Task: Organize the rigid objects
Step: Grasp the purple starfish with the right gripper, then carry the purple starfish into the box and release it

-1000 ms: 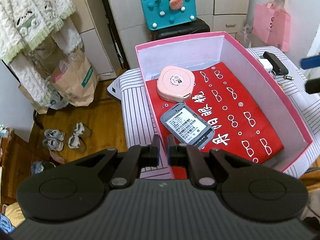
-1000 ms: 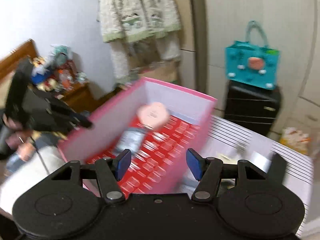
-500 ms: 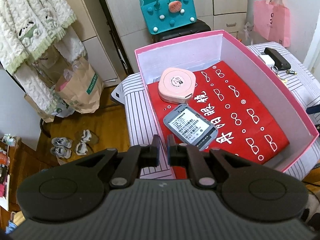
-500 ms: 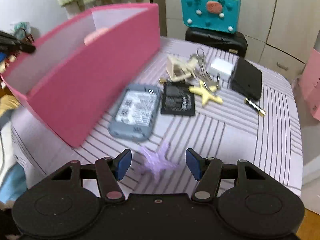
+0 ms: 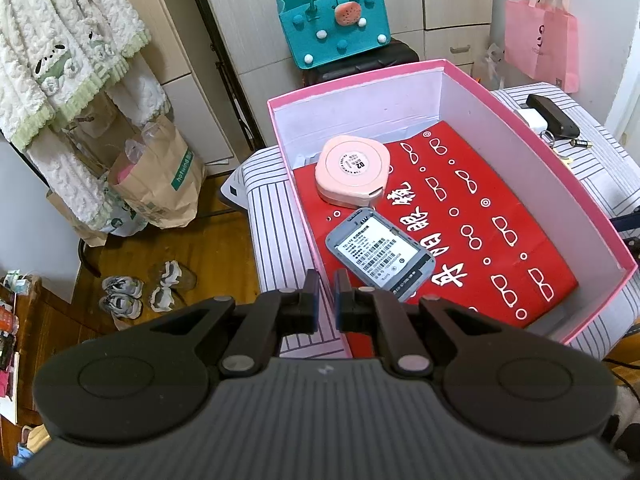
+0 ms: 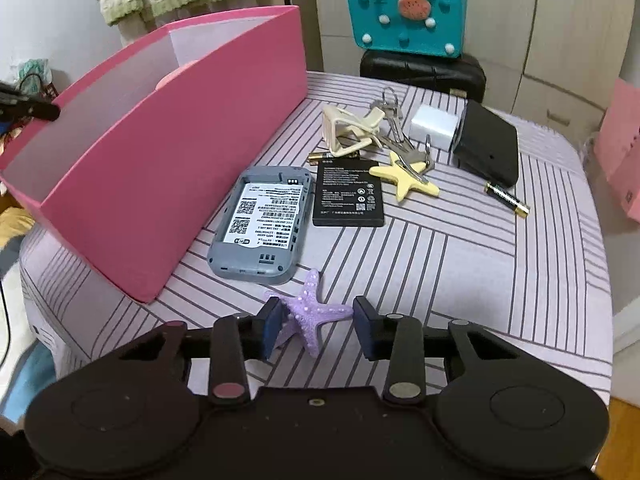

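Observation:
A purple starfish (image 6: pixel 308 300) lies on the striped table (image 6: pixel 460 272) between the fingers of my right gripper (image 6: pixel 318 312). The jaws are closing and the pads meet its left and right arm tips. My left gripper (image 5: pixel 326 292) is shut on the near-left wall of the pink box (image 5: pixel 560 184). In the box, on a red sheet (image 5: pixel 480 216), lie a pink round case (image 5: pixel 352 170) and a grey device (image 5: pixel 380 258). Beside the pink box (image 6: pixel 180 160) lie a grey shell (image 6: pixel 262 220), a black battery pack (image 6: pixel 348 194) and a yellow starfish (image 6: pixel 406 180).
Further back on the table are a cream clip (image 6: pixel 346 132), keys (image 6: pixel 394 120), a white charger (image 6: pixel 434 126), a black case (image 6: pixel 486 142) and a small battery (image 6: pixel 507 198). A teal bag (image 6: pixel 406 12) sits on a black suitcase (image 6: pixel 420 70) behind.
My right gripper has come down from over the box to the table beside it, and its jaws have narrowed around the purple starfish. The left gripper has stayed put on the box.

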Demonstrator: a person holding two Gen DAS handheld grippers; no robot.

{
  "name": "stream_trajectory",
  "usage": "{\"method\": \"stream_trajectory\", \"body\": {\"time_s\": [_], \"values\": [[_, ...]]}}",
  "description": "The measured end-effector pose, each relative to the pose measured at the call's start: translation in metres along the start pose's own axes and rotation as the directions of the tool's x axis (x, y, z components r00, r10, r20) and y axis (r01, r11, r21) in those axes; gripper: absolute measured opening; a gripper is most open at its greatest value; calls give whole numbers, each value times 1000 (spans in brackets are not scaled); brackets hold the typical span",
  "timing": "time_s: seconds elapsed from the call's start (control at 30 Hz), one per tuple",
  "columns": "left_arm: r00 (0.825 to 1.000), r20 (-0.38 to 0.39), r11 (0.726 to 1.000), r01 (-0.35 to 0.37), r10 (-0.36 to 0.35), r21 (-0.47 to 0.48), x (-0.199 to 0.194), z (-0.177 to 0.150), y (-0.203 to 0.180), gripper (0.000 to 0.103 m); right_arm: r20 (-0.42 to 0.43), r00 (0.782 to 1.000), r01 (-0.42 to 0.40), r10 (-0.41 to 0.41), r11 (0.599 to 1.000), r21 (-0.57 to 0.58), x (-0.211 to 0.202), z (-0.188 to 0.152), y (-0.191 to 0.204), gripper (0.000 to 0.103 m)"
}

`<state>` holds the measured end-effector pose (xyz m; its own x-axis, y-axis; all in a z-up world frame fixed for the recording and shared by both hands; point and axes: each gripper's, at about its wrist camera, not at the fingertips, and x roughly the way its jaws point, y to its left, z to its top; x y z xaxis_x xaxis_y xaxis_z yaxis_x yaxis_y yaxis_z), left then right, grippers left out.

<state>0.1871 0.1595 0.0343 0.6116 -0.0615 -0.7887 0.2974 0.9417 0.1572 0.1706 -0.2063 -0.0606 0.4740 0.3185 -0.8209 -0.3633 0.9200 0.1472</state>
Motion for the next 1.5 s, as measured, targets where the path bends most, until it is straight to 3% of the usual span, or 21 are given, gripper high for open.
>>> {"method": "stream_trajectory", "body": {"time_s": [0.13,0.37,0.53,0.6,0.67,0.77,0.87,1.0,1.2,1.37,1.43,1.5], "values": [[1000,1,1000,5,-5,-2,0,0,0,6,25,1000,2,-2,1000,14,-9,10,-4,44],[1000,-2,1000,3,-3,9,2,-1,-2,7,170,985,32,-19,997,-74,-60,54,13,44],[1000,-3,1000,5,-5,6,4,-1,-3,7,205,970,-89,129,977,-192,-75,93,51,44],[1000,-4,1000,4,-4,6,3,-1,-4,7,171,965,-151,197,957,-249,-67,110,72,44],[1000,-6,1000,5,-5,2,4,0,-4,7,123,969,-167,214,935,-313,-46,125,92,44],[1000,-10,1000,8,-8,-7,4,0,-4,7,39,993,-90,114,915,-393,-2,146,115,44],[1000,-9,1000,15,-15,-14,3,0,-1,7,-68,994,-110,90,909,-401,37,169,125,44],[999,-10,999,32,-32,-28,2,0,4,7,-184,981,-130,57,901,-413,74,180,144,44],[999,-8,998,45,-45,-36,2,1,6,7,-334,941,-174,54,924,-340,112,181,156,41],[999,-2,998,52,-52,-42,0,0,7,7,-387,912,-235,136,947,-221,118,183,157,40],[998,0,997,55,-55,-46,0,0,8,7,-370,919,-230,132,945,-232,118,182,158,40],[998,2,997,59,-59,-48,0,0,10,7,-310,943,-203,117,944,-259,113,182,157,40]]}}
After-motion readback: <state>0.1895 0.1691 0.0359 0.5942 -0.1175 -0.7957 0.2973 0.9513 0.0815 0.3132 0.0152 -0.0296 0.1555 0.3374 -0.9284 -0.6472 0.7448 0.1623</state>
